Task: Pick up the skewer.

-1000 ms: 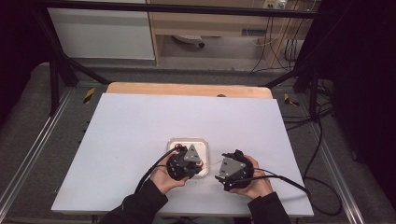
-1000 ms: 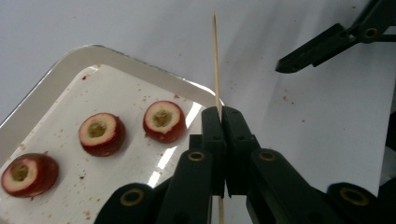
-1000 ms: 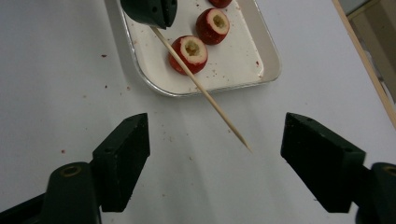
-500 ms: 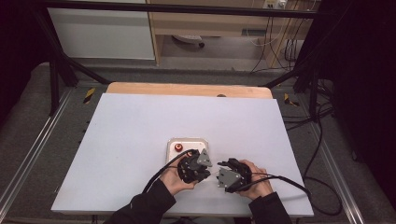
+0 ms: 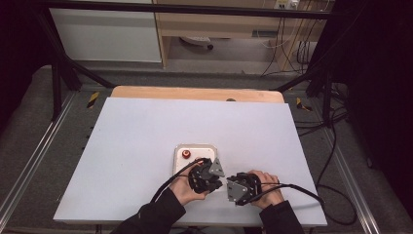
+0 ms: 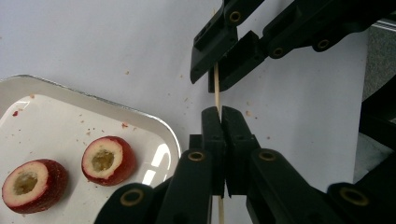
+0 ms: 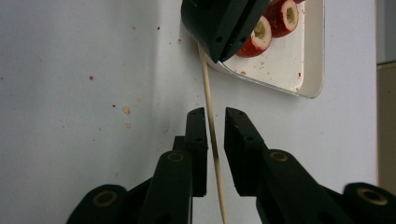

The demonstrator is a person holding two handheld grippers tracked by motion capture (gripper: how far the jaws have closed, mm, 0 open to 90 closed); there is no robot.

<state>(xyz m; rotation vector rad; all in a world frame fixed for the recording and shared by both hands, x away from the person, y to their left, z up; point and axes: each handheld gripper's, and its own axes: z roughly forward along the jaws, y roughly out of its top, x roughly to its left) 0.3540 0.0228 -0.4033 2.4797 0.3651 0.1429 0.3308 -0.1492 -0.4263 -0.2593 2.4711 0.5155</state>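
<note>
A thin wooden skewer (image 6: 216, 88) runs between both grippers. My left gripper (image 6: 221, 112) is shut on it, just right of the white tray (image 6: 60, 116). In the tray lie two cored red fruits (image 6: 108, 161) (image 6: 32, 184), hollow side up. In the right gripper view my right gripper (image 7: 215, 114) is open, with the skewer (image 7: 207, 79) passing between its jaws and touching neither pad. The left gripper (image 7: 219, 51) grips the skewer's far part there. In the high view the left gripper (image 5: 207, 176) and right gripper (image 5: 240, 187) face each other near the table's front edge.
The tray (image 5: 195, 155) sits on the white table top (image 5: 146, 136) just beyond the left gripper, a red fruit (image 5: 186, 154) in it. Crumbs dot the surface around it. Black cables trail from both grippers toward the front and right.
The left gripper has swung right, off the tray, and come close to the right gripper. The two now meet tip to tip along the skewer.
</note>
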